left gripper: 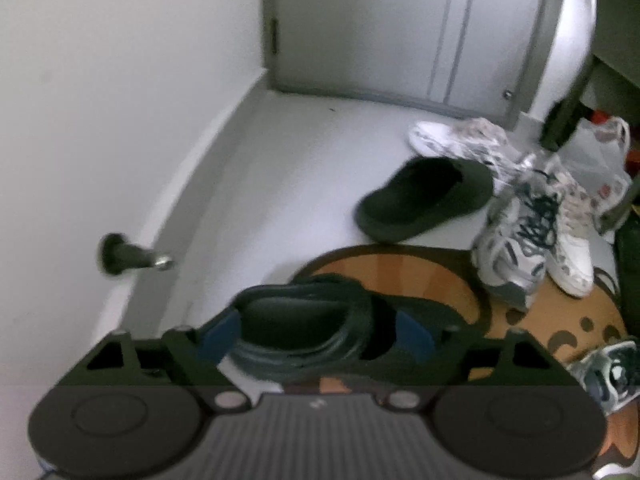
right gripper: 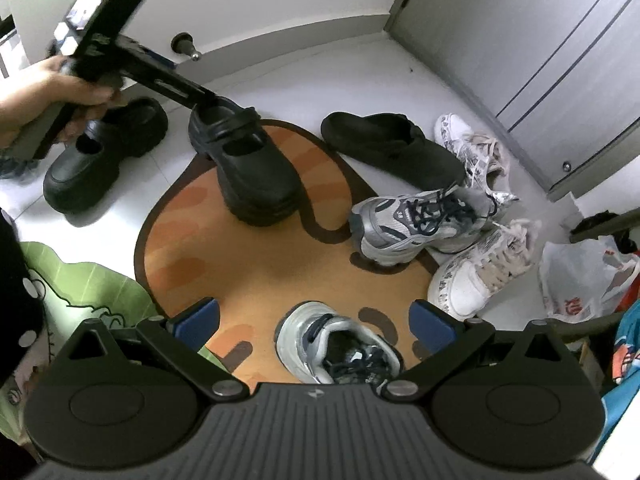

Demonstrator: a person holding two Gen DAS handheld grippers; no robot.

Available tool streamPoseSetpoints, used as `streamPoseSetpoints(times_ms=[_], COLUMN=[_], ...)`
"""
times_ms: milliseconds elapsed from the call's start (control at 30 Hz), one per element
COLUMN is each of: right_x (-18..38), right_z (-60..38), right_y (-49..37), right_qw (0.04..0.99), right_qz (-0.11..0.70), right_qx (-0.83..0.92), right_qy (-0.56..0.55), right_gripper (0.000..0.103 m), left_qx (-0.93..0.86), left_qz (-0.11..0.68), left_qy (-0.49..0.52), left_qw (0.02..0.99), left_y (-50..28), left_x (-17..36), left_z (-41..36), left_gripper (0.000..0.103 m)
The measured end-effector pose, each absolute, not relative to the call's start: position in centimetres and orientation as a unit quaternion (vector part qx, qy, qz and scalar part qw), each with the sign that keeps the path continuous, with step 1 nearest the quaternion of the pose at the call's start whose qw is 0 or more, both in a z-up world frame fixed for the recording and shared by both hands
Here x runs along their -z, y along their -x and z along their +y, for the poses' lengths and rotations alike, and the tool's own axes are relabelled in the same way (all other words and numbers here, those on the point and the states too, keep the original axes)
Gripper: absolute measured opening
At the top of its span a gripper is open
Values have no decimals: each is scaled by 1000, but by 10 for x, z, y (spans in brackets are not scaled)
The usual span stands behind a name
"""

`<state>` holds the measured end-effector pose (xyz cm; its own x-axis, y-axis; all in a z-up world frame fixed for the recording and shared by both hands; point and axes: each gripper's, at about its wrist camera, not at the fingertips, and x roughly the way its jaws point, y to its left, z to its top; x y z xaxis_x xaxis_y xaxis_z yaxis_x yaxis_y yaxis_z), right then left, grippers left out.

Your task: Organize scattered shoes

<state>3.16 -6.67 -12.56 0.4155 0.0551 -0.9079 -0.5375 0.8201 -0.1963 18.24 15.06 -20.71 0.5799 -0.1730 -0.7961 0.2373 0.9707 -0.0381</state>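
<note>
A black platform shoe (right gripper: 248,168) stands on the orange mat (right gripper: 240,272). My left gripper (right gripper: 206,100), held in a hand, reaches its heel. In the left wrist view the left gripper (left gripper: 316,336) stands open with that shoe's heel (left gripper: 304,328) between its blue pads. Its matching shoe (right gripper: 100,160) sits on the white floor to the left. My right gripper (right gripper: 314,318) is open above a silver sneaker (right gripper: 336,344) and not touching it. The other silver sneaker (right gripper: 408,224), a black clog (right gripper: 392,148) and two white patterned sneakers (right gripper: 476,276) (right gripper: 472,148) lie to the right.
A grey door (right gripper: 520,40) and white walls bound the far side. A door stopper (right gripper: 186,46) sticks out of the baseboard. A plastic bag (right gripper: 580,276) lies at the right, and a green mat (right gripper: 88,292) at the left.
</note>
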Motion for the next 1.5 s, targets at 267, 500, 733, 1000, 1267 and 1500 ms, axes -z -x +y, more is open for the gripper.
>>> streamPoseSetpoints(times_ms=[267,500,733,1000,1267,1500], right_x=[125,135,143,147,146,142], right_z=[-85,-92,-93,-88,-94,-94], right_y=[-34,-34,-38,-40,-38,-36], right_qw=[808,802,797,793,794,794], right_qz=[520,533,542,544,545,543], right_qx=[-171,-168,-172,-181,-181,-197], right_qy=[217,211,205,205,200,187], right_gripper=[103,103,103,103,103,103], left_qx=[122,100,93,114,156,187], left_qz=[484,492,463,456,456,460], left_qy=[-45,-77,-114,-147,-139,-131], left_qw=[865,861,874,870,865,858], left_y=[-208,-214,-210,-205,-200,-183], left_x=[255,293,296,293,276,257], left_z=[126,115,107,101,108,118], left_gripper=[66,54,55,37,29,25])
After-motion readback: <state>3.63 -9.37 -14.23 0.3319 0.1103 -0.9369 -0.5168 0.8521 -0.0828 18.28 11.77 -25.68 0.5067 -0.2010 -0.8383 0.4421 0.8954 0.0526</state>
